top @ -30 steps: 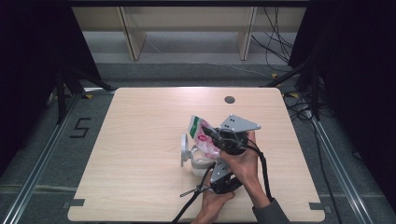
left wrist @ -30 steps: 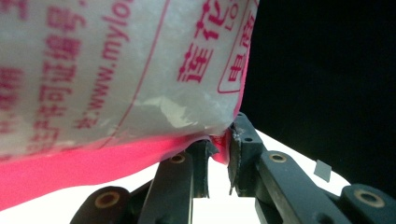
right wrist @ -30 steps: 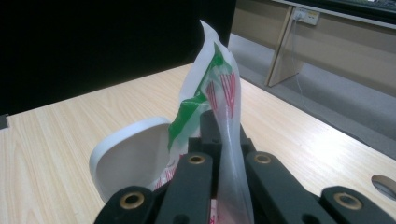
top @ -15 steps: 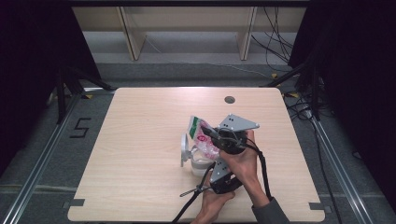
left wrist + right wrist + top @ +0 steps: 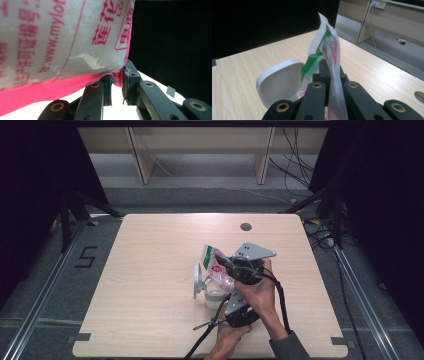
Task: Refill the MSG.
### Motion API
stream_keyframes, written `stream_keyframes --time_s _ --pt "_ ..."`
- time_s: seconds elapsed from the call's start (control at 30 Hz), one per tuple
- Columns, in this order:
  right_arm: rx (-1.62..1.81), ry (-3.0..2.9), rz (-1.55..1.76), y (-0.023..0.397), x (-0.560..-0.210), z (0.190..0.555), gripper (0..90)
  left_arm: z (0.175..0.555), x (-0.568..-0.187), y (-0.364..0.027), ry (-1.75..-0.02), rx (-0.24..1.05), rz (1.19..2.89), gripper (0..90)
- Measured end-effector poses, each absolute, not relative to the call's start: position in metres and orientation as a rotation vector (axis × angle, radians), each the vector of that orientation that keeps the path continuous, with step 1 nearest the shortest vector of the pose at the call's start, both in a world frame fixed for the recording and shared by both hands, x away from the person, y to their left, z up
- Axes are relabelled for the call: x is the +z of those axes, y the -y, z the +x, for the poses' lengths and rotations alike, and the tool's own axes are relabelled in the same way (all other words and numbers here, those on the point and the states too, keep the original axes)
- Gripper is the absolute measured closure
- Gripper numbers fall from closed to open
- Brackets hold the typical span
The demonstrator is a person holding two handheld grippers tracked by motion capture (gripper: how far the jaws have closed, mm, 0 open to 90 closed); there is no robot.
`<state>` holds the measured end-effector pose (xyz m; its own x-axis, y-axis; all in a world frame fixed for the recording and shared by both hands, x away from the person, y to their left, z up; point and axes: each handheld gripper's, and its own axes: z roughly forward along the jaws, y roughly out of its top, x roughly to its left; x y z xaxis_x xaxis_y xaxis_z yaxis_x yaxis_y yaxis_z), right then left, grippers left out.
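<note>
Near the table's (image 5: 150,270) front edge, the left gripper (image 5: 239,312) pinches the bag's (image 5: 216,265) pink bottom corner. Beyond it, the right gripper (image 5: 227,262) clamps the bag's top above the white open-lidded tub (image 5: 207,287).

plastic bag held over a white lidded container

the clear bag (image 5: 216,265), printed in pink with a green top corner, stands tilted just right of the frame's centre in the high view; in the left gripper view (image 5: 62,37) its pink bottom seam fills the upper left, and in the right gripper view (image 5: 328,50) it rises upright at centre. the white container (image 5: 212,295) sits directly below it, its lid (image 5: 198,279) flipped up at its left side.
</note>
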<state>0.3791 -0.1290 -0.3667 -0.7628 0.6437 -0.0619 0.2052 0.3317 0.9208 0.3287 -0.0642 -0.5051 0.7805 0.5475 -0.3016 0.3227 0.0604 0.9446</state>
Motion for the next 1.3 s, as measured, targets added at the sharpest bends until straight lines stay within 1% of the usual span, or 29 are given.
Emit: stream_keyframes --time_s 1.3 --pt "1.450 -2.158 0.774 0.1298 -0.3663 0.3784 90.0 0.3296 -0.5052 0.0650 -0.714 0.188 1.526 79.4"
